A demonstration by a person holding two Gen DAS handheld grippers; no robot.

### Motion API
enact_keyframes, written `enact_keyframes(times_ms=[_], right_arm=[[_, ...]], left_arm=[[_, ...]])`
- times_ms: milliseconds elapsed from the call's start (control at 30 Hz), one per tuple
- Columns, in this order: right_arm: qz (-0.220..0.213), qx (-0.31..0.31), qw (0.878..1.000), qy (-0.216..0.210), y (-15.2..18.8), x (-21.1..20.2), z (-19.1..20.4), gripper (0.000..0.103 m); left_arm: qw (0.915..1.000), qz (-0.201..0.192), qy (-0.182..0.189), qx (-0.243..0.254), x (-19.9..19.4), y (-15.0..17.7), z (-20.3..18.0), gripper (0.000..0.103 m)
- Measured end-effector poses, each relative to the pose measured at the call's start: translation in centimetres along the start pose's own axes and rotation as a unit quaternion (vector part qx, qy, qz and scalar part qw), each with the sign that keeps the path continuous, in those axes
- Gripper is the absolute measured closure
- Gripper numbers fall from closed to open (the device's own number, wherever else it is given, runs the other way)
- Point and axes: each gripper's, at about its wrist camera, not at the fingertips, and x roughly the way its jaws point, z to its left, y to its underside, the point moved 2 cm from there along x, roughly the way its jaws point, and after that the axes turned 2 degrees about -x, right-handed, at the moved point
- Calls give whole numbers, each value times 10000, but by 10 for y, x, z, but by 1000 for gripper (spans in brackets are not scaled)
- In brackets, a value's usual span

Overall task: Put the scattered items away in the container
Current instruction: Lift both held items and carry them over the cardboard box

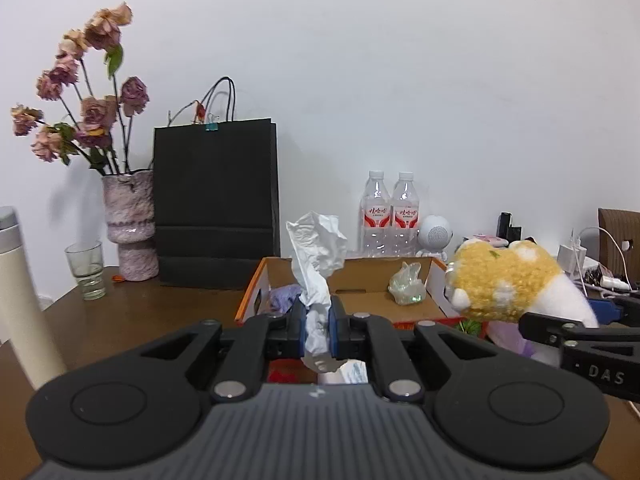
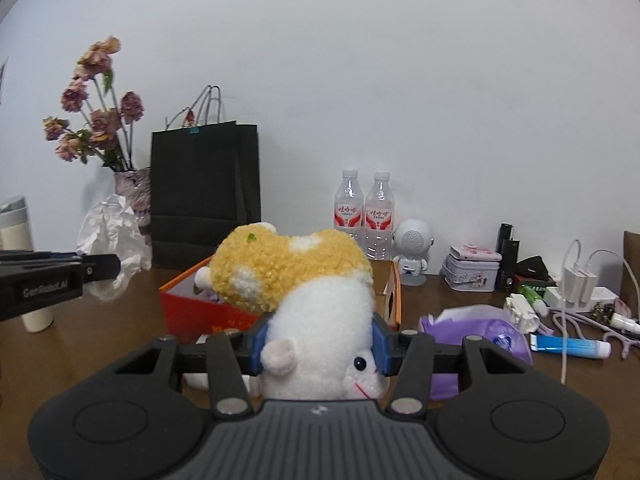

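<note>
- Your left gripper [image 1: 319, 326] is clenched on a crumpled white tissue [image 1: 318, 256]; the blue pads pinch its lower twist and the rest stands up above the jaws.
- The tissue hangs just at the near edge of the cardboard box [image 1: 436, 280], at the box's 7 o'clock corner in the left wrist view; it is not yet inside.
- Your right gripper [image 2: 319, 350] is clamped on a plush hamster toy [image 2: 304, 280], gripping the white belly part, with the yellow back pointing away toward 12 o'clock.
- The toy overlaps the near wall of the box [image 2: 192, 312] in the right wrist view; whether it is above the opening or short of it cannot be told.
- Already in the box: a clear crinkled wrapper [image 1: 407, 289] at 2 o'clock on the floor, and a purple item [image 1: 282, 296] at the left wall.
- Judged done: two items in, two in hand near the box.
- Judged left: release both held items inside.
- Outside at 3 o'clock of the right gripper lie a purple plastic pack [image 2: 480, 330], a blue tube [image 2: 570, 346], and small white and green clutter [image 2: 528, 304] near the chargers; which of these counts as scattered is unclear.
- Estimate: about midway.
</note>
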Motion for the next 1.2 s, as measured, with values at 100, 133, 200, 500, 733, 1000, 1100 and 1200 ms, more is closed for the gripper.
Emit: enact_keyframes(times_ms=[100, 133, 200, 500, 733, 1000, 1100, 1200], right_arm=[[136, 70, 9999, -42, -7, 28, -7, 55], [175, 66, 9998, -46, -9, 39, -9, 55], [306, 36, 9995, -32, -13, 62, -13, 55], [1114, 136, 9937, 32, -44, 172, -49, 55], [2041, 107, 9787, -194, -70, 239, -49, 55], [3703, 848, 9236, -522, -44, 310, -62, 55], [3886, 755, 9171, -473, -38, 315, -59, 56], [4018, 556, 9126, -512, -36, 316, -56, 56]], left_arm=[[9999, 120, 24, 20, 27, -5, 2, 92], [9998, 196, 12, 57, 40, -6, 2, 92], [9991, 388, -21, 140, 69, -11, 2, 92], [9877, 1538, 273, 54, 198, -32, 6, 92], [9649, 2600, 366, -25, 267, -46, 7, 92], [9186, 3941, 287, 35, 302, -15, 17, 92], [9117, 4102, 219, -24, 303, -7, 22, 92], [9043, 4260, 268, -50, 301, 3, 22, 92]])
